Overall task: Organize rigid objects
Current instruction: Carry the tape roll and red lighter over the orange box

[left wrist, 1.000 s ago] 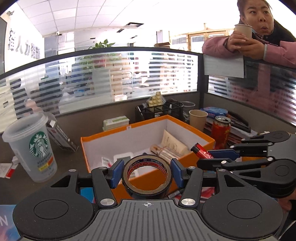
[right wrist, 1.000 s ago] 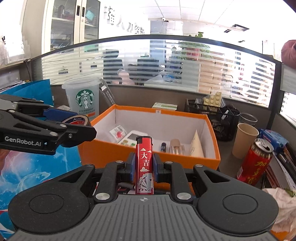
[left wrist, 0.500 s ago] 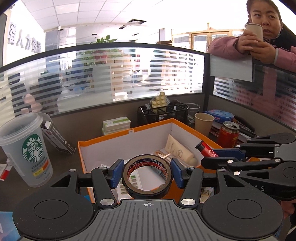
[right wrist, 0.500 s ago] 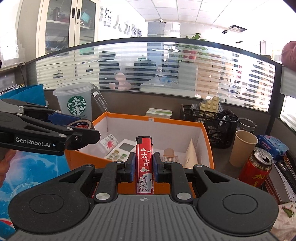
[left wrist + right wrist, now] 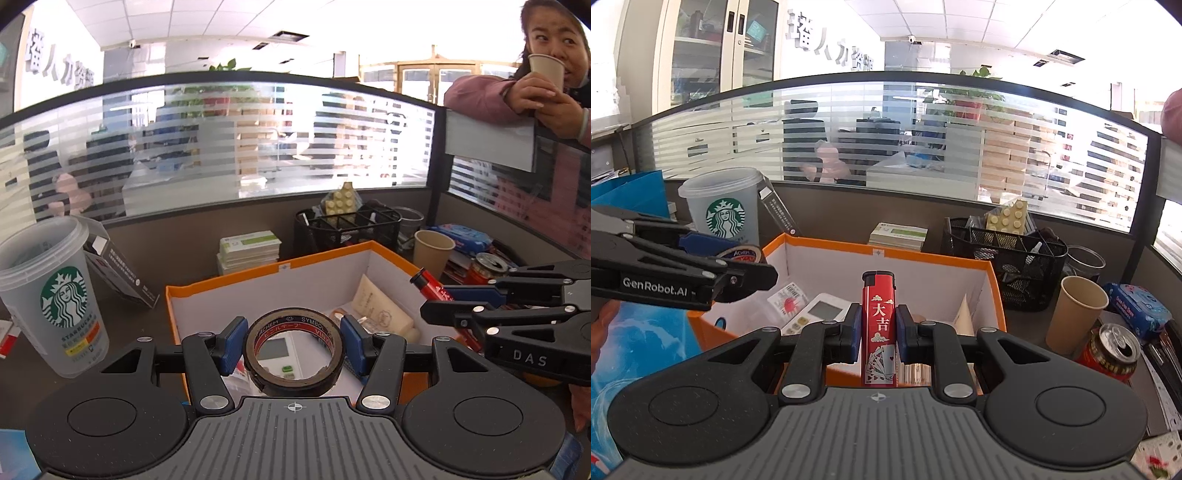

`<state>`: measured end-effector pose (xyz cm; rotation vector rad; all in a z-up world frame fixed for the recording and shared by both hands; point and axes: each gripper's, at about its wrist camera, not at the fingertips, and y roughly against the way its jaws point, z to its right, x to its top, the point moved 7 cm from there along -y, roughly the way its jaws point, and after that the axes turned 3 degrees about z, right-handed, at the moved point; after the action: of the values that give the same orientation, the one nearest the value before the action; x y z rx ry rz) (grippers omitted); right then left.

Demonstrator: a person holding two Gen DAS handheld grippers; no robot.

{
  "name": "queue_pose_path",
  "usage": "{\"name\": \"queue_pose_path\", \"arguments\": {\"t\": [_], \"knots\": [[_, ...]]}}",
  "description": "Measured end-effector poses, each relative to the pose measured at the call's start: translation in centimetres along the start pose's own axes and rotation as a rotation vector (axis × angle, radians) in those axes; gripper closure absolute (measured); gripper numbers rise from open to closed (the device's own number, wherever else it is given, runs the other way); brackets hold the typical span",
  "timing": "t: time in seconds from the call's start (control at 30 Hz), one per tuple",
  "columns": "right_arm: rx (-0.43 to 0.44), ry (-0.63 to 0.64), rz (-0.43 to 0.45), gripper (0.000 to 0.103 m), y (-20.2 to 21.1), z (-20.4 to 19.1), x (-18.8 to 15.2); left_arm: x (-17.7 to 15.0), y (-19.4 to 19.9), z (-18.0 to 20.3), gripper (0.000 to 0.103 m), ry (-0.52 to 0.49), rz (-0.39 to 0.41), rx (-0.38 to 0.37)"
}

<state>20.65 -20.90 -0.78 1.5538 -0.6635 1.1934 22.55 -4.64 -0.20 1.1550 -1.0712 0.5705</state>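
One tape roll (image 5: 294,350), one lighter (image 5: 879,328)

"STARBUCKS" on plastic cup (image 5: 55,299)

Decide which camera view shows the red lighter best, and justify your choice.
The right wrist view: the red lighter stands upright, clamped in the right tongs, its printed face fully visible. The left wrist view shows only its tilted top end at the right, partly hidden by those tongs.
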Motion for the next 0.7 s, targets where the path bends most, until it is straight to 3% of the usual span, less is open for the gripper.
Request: {"name": "queue_pose_path", "arguments": {"t": [0.37, 0.7], "knots": [[0.040, -0.009, -0.057, 0.085, -4.0, 0.7, 1.1, 0.1, -3.3, -0.7, 0.050, 0.019, -0.046, 0.028], [0.040, 0.000, -0.154, 0.085, -7.7, 1.5, -0.1, -1.6, -6.0, -0.1, 0.050, 0.000, -0.109, 0.030]]}}
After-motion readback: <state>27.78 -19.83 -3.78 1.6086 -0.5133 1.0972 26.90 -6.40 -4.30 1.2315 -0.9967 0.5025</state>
